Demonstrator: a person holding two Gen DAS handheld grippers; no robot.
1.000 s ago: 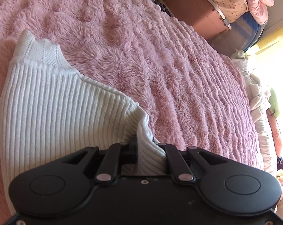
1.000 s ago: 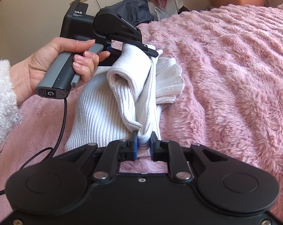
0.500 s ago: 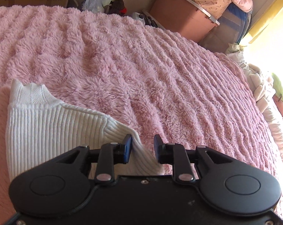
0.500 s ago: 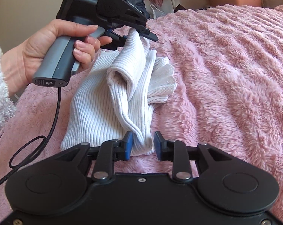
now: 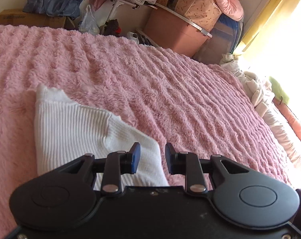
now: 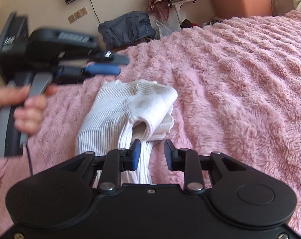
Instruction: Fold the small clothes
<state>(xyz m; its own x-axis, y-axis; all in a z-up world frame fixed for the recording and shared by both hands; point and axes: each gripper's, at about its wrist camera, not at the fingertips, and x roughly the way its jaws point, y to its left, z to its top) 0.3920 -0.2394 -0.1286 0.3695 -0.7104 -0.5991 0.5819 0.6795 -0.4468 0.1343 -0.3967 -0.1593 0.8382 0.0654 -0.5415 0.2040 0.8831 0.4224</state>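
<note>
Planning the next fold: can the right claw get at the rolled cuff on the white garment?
Probably yes. The right claw is open just short of the rolled cuff, nothing lies between, and the left claw is off to the side.

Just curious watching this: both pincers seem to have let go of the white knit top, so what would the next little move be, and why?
Probably smooth the bunched sleeve: both the left gripper and right gripper are open and empty, and the white ribbed top lies lumpy.
</note>
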